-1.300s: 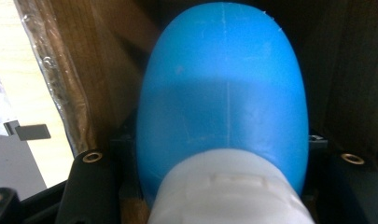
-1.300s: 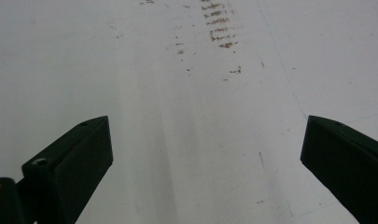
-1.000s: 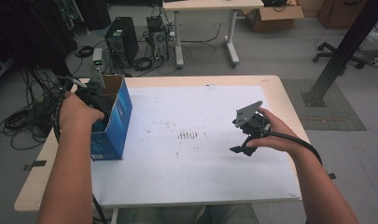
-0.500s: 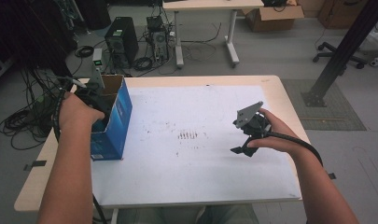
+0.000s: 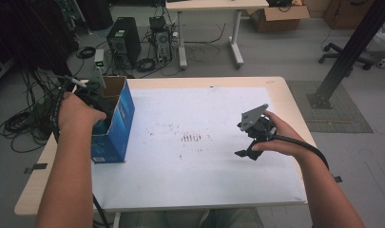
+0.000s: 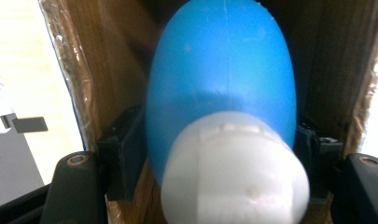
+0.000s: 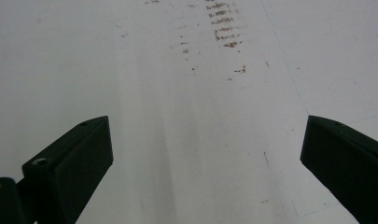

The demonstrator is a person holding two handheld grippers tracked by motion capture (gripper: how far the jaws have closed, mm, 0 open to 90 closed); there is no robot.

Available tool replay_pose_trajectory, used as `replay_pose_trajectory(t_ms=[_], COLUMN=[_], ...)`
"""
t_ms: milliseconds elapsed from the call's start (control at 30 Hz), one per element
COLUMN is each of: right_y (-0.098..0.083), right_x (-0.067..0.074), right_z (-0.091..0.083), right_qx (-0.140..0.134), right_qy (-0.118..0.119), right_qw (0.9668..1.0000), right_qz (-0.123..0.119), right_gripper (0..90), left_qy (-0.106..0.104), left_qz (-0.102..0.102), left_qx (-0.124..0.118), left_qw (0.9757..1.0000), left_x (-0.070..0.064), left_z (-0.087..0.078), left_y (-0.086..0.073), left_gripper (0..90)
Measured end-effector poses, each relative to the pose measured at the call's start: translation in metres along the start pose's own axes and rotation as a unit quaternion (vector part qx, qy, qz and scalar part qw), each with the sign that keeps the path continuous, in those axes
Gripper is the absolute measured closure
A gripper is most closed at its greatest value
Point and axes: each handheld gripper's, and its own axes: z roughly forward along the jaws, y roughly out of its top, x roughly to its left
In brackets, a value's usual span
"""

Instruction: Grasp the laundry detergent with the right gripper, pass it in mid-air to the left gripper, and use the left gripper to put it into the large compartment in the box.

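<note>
Left hand-held gripper [image 6: 219, 154] jaws just opening around blue bottle [image 6: 219, 93] inside box [image 5: 115, 124]; no readable writing.

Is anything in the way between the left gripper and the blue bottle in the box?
No. The blue bottle already sits between the left gripper jaws, inside the cardboard box; the jaws have just been opening around it.
</note>
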Motion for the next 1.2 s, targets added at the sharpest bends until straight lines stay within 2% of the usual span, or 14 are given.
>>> replay_pose_trajectory(t_ms=[467,667,867,967,1133,1200], right_y=[0.002,0.004,0.005,0.006,0.006,0.005], right_x=[0.002,0.003,0.005,0.007,0.009,0.010], right_z=[-0.004,-0.007,-0.010,-0.012,-0.013,-0.015], right_qx=[-0.002,-0.004,-0.006,-0.008,-0.011,-0.012], right_qy=[0.000,-0.001,-0.002,-0.002,-0.002,-0.002], right_qw=[1.0000,1.0000,0.9999,0.9999,0.9998,0.9998], right_qz=[-0.004,-0.006,-0.010,-0.011,-0.014,-0.015], right_gripper=[2.1,2.1,2.1,2.1,2.1,2.1], left_qy=[0.009,0.012,0.014,0.009,0.012,0.011], left_qz=[-0.010,-0.001,0.002,0.008,0.017,0.020], left_qx=[-0.015,-0.022,-0.033,-0.040,-0.046,-0.049], left_qw=[0.9998,0.9997,0.9993,0.9991,0.9987,0.9985], left_x=[0.002,-0.001,-0.007,-0.011,-0.019,-0.021], left_z=[-0.020,-0.031,-0.043,-0.047,-0.056,-0.060], left_y=[-0.009,-0.014,-0.019,-0.023,-0.028,-0.031], left_gripper=[21.9,19.7,9.4,8.0,0.3,0.2])
